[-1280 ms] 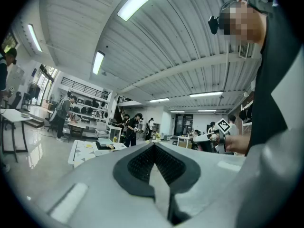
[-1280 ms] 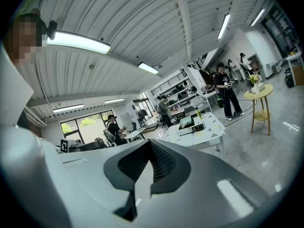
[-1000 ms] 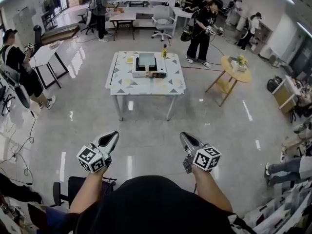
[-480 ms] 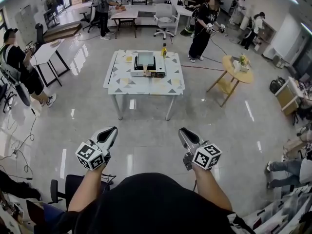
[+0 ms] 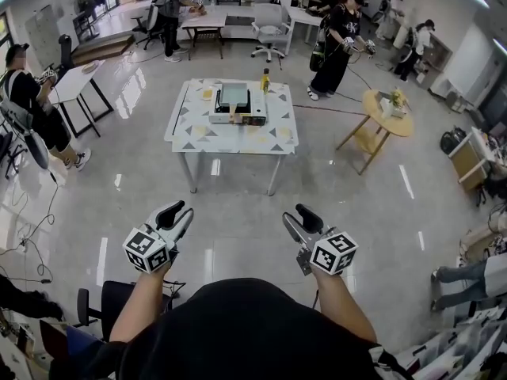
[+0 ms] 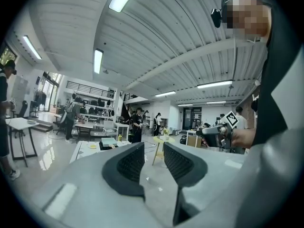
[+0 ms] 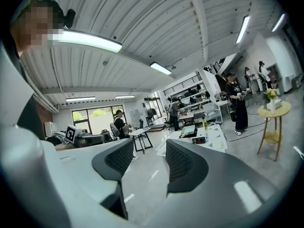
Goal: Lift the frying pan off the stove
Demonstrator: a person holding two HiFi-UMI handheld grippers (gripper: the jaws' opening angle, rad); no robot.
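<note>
The frying pan (image 5: pixel 235 95) shows as a grey squarish shape on a portable stove (image 5: pixel 235 114), which stands on a patterned table (image 5: pixel 230 139) far ahead across the floor. My left gripper (image 5: pixel 178 210) and right gripper (image 5: pixel 300 214) are held out at waist height, well short of the table. Both are open and empty. In the left gripper view the jaws (image 6: pixel 154 158) stand apart, with the table (image 6: pixel 88 148) and stove (image 6: pixel 108 143) small in the distance. The right gripper (image 7: pixel 148 158) likewise frames the far stove (image 7: pixel 194 133) just right of its jaws.
A yellow bottle (image 5: pixel 264 80) stands at the table's far right. A round wooden side table (image 5: pixel 386 109) sits to the right of the table. Several people stand around the room, one (image 5: pixel 337 34) behind the table. Shiny floor lies between me and the table.
Both grippers' jaws have spread from nearly together to open. The grippers have otherwise kept their place in front of me, and the table sits slightly higher in view.
</note>
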